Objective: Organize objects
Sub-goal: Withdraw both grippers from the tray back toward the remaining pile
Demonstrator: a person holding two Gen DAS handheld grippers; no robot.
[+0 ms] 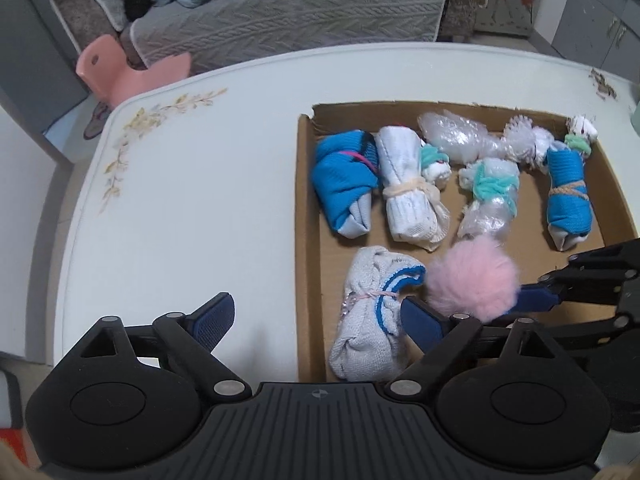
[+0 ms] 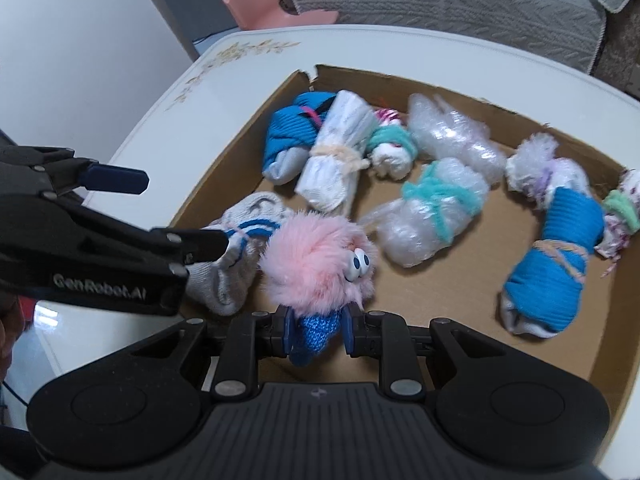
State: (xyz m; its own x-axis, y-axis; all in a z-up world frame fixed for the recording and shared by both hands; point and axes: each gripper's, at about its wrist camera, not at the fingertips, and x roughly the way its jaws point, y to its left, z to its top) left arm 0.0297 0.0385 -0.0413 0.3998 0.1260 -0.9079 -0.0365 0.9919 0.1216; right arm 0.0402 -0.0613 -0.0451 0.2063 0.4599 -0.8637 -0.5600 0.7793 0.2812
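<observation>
A shallow cardboard box (image 1: 306, 216) (image 2: 472, 92) lies on the white table (image 1: 180, 200) and holds several tied bundles of socks and bubble wrap. My right gripper (image 2: 318, 330) is shut on the blue part of a pink fluffy toy with googly eyes (image 2: 316, 264) and holds it over the box's near edge; the toy also shows in the left wrist view (image 1: 474, 280). My left gripper (image 1: 320, 320) is open and empty, its fingers either side of a white sock bundle with blue stripes (image 1: 372, 320) (image 2: 240, 252).
In the box lie a blue bundle (image 1: 344, 184), a white roll (image 1: 408, 196), two bubble-wrap bundles (image 1: 486, 196) and a blue roll tied with string (image 1: 568, 196). A grey sofa (image 1: 280, 8) and a pink stool (image 1: 120, 72) stand beyond the table.
</observation>
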